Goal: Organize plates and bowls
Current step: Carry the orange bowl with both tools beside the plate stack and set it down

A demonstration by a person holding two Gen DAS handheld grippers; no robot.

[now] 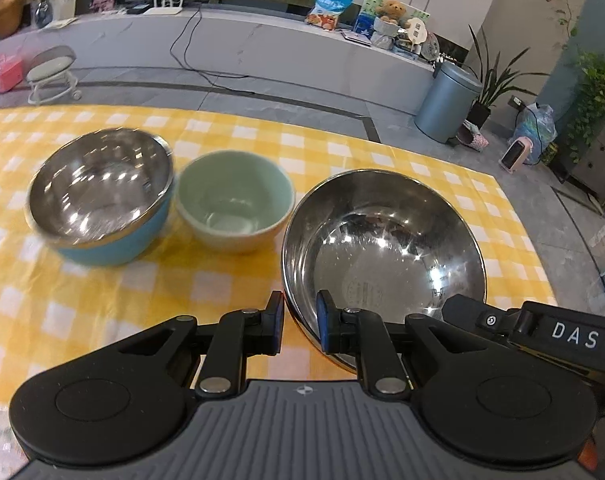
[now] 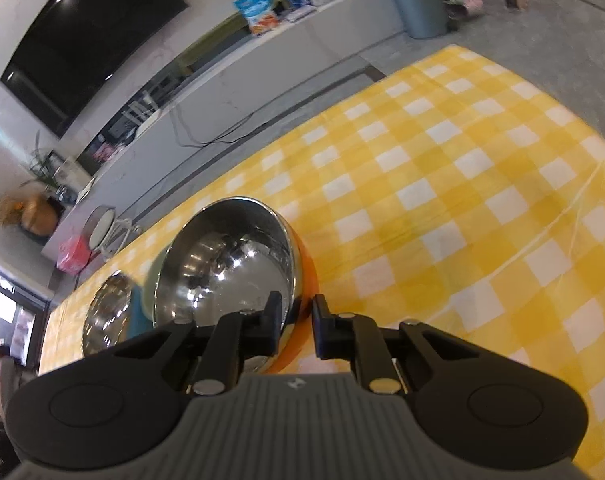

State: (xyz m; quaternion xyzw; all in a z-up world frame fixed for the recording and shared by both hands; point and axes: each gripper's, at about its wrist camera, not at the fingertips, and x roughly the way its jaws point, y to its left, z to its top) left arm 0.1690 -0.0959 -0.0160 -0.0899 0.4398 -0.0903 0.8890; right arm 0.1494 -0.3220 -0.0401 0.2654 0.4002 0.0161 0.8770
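Three bowls stand on the yellow checked tablecloth (image 1: 122, 312). A steel bowl with an orange outside (image 1: 382, 248) is nearest. My left gripper (image 1: 300, 322) straddles its near rim, one finger inside and one outside, closed on the wall. My right gripper (image 2: 296, 324) grips the same orange bowl (image 2: 230, 264) at its rim in the right wrist view. A pale green ceramic bowl (image 1: 234, 200) sits in the middle. A steel bowl with a blue outside (image 1: 102, 192) sits at the left, and shows in the right wrist view (image 2: 106, 316).
The table's far edge (image 1: 262, 120) runs behind the bowls, with grey floor beyond. A grey bin (image 1: 446, 100), a white stool (image 1: 54, 76) and a long low white cabinet (image 1: 262, 48) stand past the table. Bare tablecloth (image 2: 462, 200) lies right of the orange bowl.
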